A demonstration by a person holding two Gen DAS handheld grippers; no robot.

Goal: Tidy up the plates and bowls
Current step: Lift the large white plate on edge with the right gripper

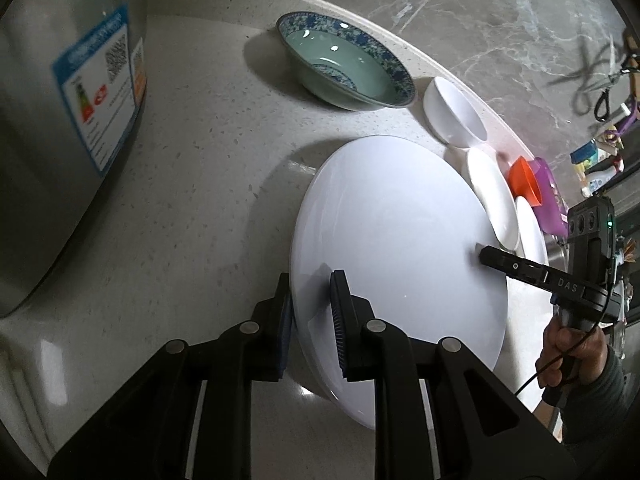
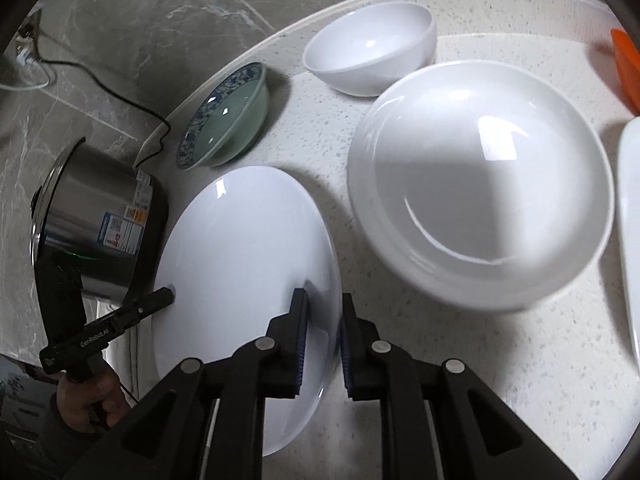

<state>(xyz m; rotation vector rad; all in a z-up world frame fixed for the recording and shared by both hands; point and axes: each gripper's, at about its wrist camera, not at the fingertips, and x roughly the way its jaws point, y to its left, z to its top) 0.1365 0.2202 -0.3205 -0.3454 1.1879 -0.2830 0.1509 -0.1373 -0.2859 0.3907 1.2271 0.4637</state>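
A large white plate (image 1: 400, 240) (image 2: 240, 248) is held a little above the speckled counter and throws a shadow on it. My left gripper (image 1: 312, 292) is shut on its near rim in the left wrist view. My right gripper (image 2: 324, 308) is shut on the opposite rim. Each gripper shows in the other's view, the right gripper (image 1: 486, 258) and the left gripper (image 2: 168, 294), both at the plate's edge. On the counter stand a blue-patterned green bowl (image 1: 344, 68) (image 2: 224, 116), a small white bowl (image 1: 452, 112) (image 2: 372, 52) and a deep white plate (image 1: 492, 196) (image 2: 480, 208).
A steel rice cooker (image 1: 60, 120) (image 2: 100, 216) stands close to the held plate, with its black cord (image 2: 100, 80) running to the marble wall. Another white plate (image 2: 630, 220) lies at the far right. An orange item (image 1: 524, 180) and a purple one (image 1: 548, 196) sit behind the dishes.
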